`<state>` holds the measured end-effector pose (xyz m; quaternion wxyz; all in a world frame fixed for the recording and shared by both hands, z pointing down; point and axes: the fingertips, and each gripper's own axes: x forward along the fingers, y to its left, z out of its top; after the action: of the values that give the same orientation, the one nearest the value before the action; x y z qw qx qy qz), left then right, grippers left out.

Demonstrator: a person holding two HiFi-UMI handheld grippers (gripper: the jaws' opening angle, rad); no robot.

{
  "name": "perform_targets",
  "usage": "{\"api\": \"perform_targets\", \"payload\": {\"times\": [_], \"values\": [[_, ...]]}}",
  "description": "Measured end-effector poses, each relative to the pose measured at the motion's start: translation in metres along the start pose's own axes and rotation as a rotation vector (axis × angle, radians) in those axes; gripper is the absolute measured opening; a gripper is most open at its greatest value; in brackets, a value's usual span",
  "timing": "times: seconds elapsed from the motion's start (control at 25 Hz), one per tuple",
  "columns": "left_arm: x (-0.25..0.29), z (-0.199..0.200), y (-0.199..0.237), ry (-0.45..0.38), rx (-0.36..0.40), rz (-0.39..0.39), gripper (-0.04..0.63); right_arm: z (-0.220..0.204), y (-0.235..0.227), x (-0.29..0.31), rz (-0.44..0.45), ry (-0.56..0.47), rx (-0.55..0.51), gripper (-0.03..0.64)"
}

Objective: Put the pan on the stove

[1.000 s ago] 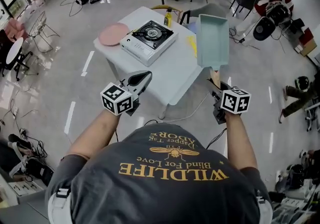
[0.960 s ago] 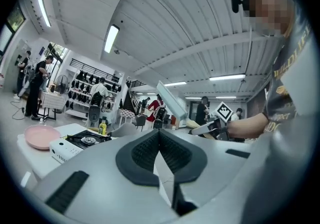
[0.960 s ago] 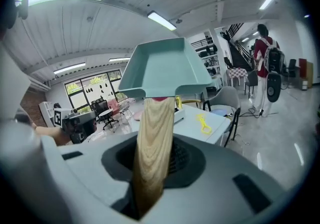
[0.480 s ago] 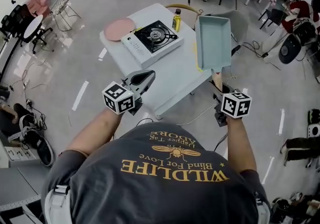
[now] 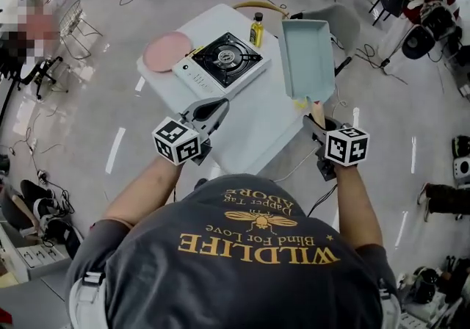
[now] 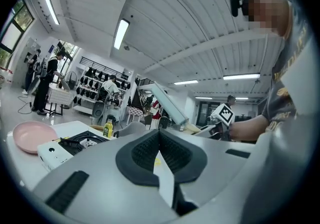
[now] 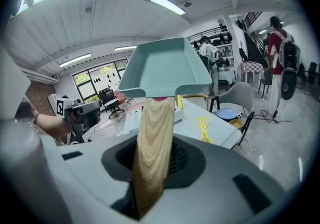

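A teal rectangular pan point(image 5: 306, 59) hangs in the air over the white table's point(image 5: 253, 118) right edge, to the right of the stove. My right gripper point(image 5: 317, 123) is shut on its wooden handle point(image 5: 317, 112). In the right gripper view the handle point(image 7: 154, 153) runs up between the jaws to the pan point(image 7: 165, 70). The portable gas stove point(image 5: 222, 63) sits on the table, its black burner bare. My left gripper point(image 5: 213, 109) hovers at the table's near edge, shut, with nothing in it; its pads point(image 6: 172, 155) meet at the tips.
A pink plate point(image 5: 165, 51) lies left of the stove, and a yellow oil bottle point(image 5: 257, 29) stands behind it. A yellow scrap point(image 7: 202, 120) lies on the table's right part. Chairs point(image 5: 334, 23), cables and people surround the table on the grey floor.
Both grippers and the pan have come nearer to the table; the pan now hangs over its right edge, closer to the stove. Both grips look unchanged.
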<state>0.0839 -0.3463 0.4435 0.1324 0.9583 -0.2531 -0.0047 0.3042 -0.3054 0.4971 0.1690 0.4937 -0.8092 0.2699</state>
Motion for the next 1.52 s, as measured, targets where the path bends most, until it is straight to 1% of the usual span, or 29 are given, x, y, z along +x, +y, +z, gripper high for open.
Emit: {"api": "perform_targets", "payload": {"times": [0.16,0.32,0.44,0.64,0.76,1.0,1.2,1.52], "values": [[-0.001,0.003,0.034,0.026,0.019,-0.031,-0.003,0.013,0.010,0.026,-0.020,0.035,0.010,0.089],[-0.005,0.003,0.060,0.020,0.032,-0.016,-0.003,0.023,0.012,0.060,-0.013,0.088,0.015,0.089],[-0.010,-0.003,0.074,0.024,0.031,0.007,-0.003,0.028,0.010,0.089,-0.001,0.142,-0.008,0.089],[0.003,-0.012,0.085,0.041,0.024,0.040,-0.003,0.037,-0.011,0.130,0.045,0.241,-0.052,0.089],[0.000,-0.019,0.092,0.043,0.018,0.059,-0.003,0.035,-0.010,0.156,0.072,0.297,-0.080,0.089],[-0.017,-0.030,0.098,0.047,0.013,0.074,-0.003,0.022,-0.001,0.195,0.094,0.408,-0.131,0.089],[-0.021,-0.036,0.103,0.054,0.003,0.084,-0.003,0.017,-0.005,0.217,0.107,0.474,-0.144,0.089],[-0.026,-0.042,0.110,0.062,-0.019,0.087,-0.003,0.008,-0.004,0.248,0.110,0.579,-0.205,0.089]]}}
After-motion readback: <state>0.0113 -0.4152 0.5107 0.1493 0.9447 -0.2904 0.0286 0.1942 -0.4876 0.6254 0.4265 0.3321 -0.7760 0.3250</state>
